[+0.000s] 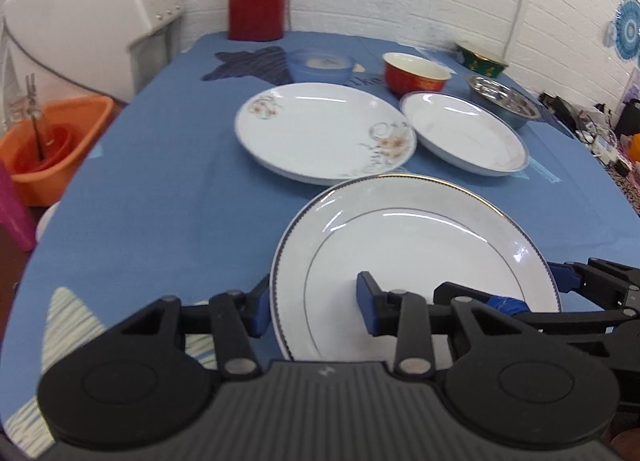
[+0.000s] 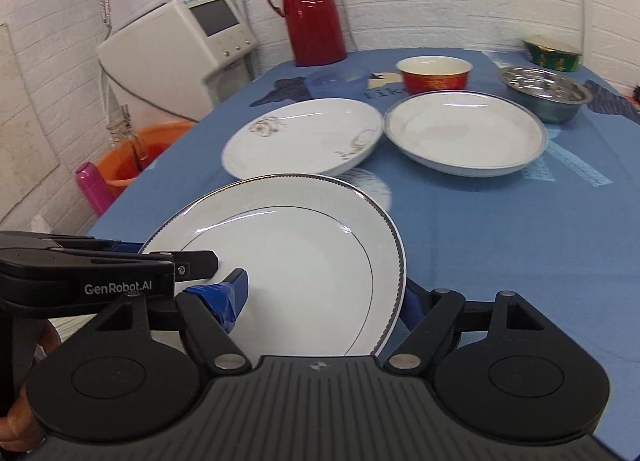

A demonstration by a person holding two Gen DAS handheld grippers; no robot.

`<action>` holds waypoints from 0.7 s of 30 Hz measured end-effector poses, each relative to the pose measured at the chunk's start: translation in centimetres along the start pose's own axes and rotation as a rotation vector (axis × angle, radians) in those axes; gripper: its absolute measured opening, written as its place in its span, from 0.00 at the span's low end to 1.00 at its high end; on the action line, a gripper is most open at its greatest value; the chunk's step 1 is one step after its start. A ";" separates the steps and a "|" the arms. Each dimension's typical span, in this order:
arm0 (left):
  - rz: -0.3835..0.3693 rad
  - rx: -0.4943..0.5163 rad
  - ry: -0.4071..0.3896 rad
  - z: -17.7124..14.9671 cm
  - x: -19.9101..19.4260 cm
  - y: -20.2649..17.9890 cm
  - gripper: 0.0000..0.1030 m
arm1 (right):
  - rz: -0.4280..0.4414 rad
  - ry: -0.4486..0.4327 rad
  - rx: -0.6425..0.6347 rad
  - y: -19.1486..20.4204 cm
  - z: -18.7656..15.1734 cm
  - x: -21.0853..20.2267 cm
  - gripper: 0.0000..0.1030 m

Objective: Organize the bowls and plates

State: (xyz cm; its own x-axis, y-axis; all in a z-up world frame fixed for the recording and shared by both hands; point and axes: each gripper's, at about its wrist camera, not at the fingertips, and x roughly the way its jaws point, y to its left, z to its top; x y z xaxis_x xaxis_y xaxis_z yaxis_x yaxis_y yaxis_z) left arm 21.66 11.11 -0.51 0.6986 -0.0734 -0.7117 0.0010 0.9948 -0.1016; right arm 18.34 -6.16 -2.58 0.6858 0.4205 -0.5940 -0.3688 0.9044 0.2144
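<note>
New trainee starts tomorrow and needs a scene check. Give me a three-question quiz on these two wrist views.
1. Multiple choice: which plate do the left tongs and the right tongs both straddle at the rim? A) the floral plate B) the gold-rimmed plate C) the blue-rimmed plate
2. True or false: the red bowl sits inside the steel bowl.
3. Count: how many bowls are in view?

Key
1. B, the gold-rimmed plate, one tong on each side.
2. False: the red bowl stands apart from the steel bowl.
3. Four: those two, the blue bowl and the green bowl.
</note>
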 end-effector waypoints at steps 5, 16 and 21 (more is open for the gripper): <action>0.099 -0.055 -0.002 -0.6 -1.2 4.7 0.34 | 0.099 0.034 -0.028 3.9 0.6 2.7 0.62; 0.081 -0.108 -0.013 -1.1 1.0 7.1 0.33 | 0.059 0.075 -0.061 4.8 1.0 4.9 0.61; 0.076 -0.108 -0.023 -1.3 1.0 7.4 0.36 | 0.046 0.086 -0.066 5.1 0.9 5.2 0.62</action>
State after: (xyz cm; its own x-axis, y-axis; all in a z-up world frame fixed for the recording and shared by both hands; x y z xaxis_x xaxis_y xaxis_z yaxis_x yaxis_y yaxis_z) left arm 21.43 18.30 -2.84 0.7101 0.0053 -0.7041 -0.1289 0.9841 -0.1226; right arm 20.58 0.69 -3.83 0.6123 0.4509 -0.6494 -0.4409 0.8766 0.1929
